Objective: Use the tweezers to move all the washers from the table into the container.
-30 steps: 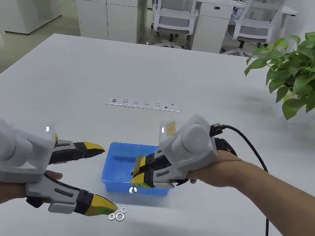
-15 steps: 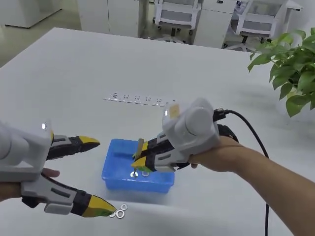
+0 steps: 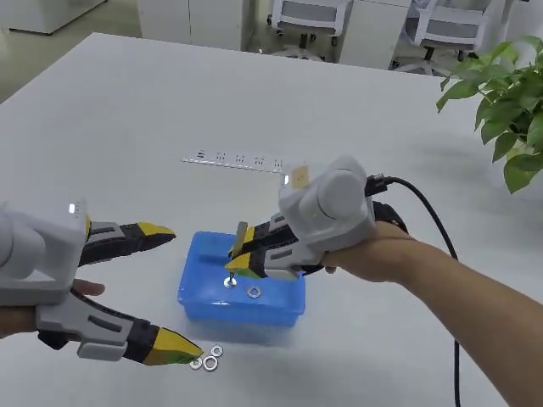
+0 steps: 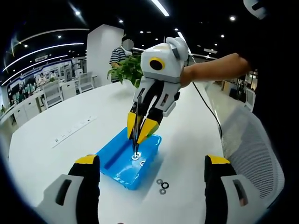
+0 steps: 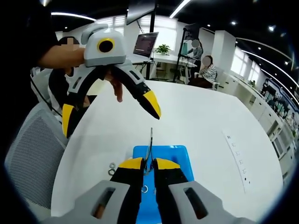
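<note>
The right gripper (image 3: 242, 264) is closed tight on the tweezers (image 5: 150, 140), whose tips sit over the container (image 3: 199, 288) at a washer (image 3: 229, 282); I cannot tell whether it is pinched or already lying there, just left of another washer (image 3: 254, 292). The left gripper (image 3: 174, 290) gapes wide and holds nothing, its near jaw just beside the loose washers (image 3: 208, 360) on the table (image 3: 339, 127) near the container. A nudge from that jaw could scatter them, and a twist of the tweezers could flick the washer out
</note>
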Action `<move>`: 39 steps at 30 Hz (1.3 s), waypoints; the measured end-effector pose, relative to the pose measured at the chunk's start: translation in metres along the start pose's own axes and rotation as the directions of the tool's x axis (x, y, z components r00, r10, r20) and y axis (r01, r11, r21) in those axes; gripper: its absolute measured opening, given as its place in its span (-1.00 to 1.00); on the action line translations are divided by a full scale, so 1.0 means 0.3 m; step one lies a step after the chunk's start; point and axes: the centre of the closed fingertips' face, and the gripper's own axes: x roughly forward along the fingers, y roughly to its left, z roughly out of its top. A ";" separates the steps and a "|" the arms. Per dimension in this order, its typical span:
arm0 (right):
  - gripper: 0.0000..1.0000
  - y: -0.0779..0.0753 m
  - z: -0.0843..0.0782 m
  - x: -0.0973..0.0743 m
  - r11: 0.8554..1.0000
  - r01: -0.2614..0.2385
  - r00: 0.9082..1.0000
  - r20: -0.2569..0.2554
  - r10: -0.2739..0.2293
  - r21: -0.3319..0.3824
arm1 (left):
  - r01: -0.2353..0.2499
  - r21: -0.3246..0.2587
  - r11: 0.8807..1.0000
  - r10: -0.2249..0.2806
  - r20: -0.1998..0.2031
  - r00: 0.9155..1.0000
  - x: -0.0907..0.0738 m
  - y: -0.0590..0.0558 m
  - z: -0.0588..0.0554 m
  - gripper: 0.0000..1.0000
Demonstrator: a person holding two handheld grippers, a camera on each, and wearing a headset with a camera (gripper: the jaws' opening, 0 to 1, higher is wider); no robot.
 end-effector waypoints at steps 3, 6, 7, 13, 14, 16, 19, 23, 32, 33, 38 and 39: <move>-0.81 -0.011 -0.011 0.010 1.000 0.004 1.000 -0.003 -0.004 -0.007 | 0.004 -0.002 1.000 -0.004 0.001 1.000 0.002 0.005 -0.002 0.94; -0.81 -0.020 -0.024 0.019 1.000 0.003 1.000 -0.006 -0.003 -0.008 | 0.006 -0.001 1.000 -0.006 -0.003 1.000 0.009 0.011 -0.007 0.93; -0.81 -0.022 -0.028 0.022 1.000 0.002 1.000 -0.007 -0.002 -0.009 | 0.008 0.000 1.000 -0.008 -0.003 1.000 0.011 0.012 -0.008 0.92; -0.81 -0.030 -0.061 0.044 1.000 -0.008 1.000 -0.015 0.007 -0.009 | 0.014 0.005 1.000 -0.014 -0.003 1.000 0.025 0.026 -0.006 0.89; -0.81 -0.029 -0.065 0.048 1.000 -0.011 1.000 -0.016 0.010 -0.007 | 0.015 0.005 1.000 -0.015 -0.003 1.000 0.027 0.028 -0.005 0.89; -0.81 -0.028 -0.075 0.058 1.000 -0.016 1.000 -0.018 0.016 -0.006 | 0.016 0.010 1.000 -0.016 -0.004 1.000 0.033 0.035 -0.005 0.86; -0.81 -0.027 -0.090 0.071 1.000 -0.023 0.999 -0.022 0.023 -0.002 | 0.023 0.017 1.000 -0.023 -0.008 1.000 0.041 0.042 -0.005 0.80; -0.81 -0.029 -0.105 0.085 1.000 -0.030 0.999 -0.026 0.029 -0.007 | 0.032 0.024 0.999 -0.032 -0.010 0.999 0.055 0.054 -0.004 0.73; -0.81 -0.024 -0.144 0.108 0.999 -0.041 0.999 -0.036 0.041 -0.005 | 0.061 0.057 0.997 -0.060 -0.020 0.998 0.094 0.078 0.006 0.39; -0.81 -0.024 -0.146 0.110 0.999 -0.041 0.998 -0.037 0.041 -0.005 | 0.065 0.060 0.996 -0.063 -0.021 0.998 0.099 0.079 0.007 0.34; -0.81 -0.019 -0.163 0.120 0.999 -0.047 0.998 -0.044 0.047 -0.006 | 0.086 0.092 0.992 -0.084 -0.030 0.996 0.129 0.094 0.023 0.08; -0.81 -0.017 -0.164 0.121 0.999 -0.050 0.998 -0.044 0.050 -0.006 | 0.090 0.101 0.991 -0.087 -0.032 0.996 0.134 0.097 0.026 0.03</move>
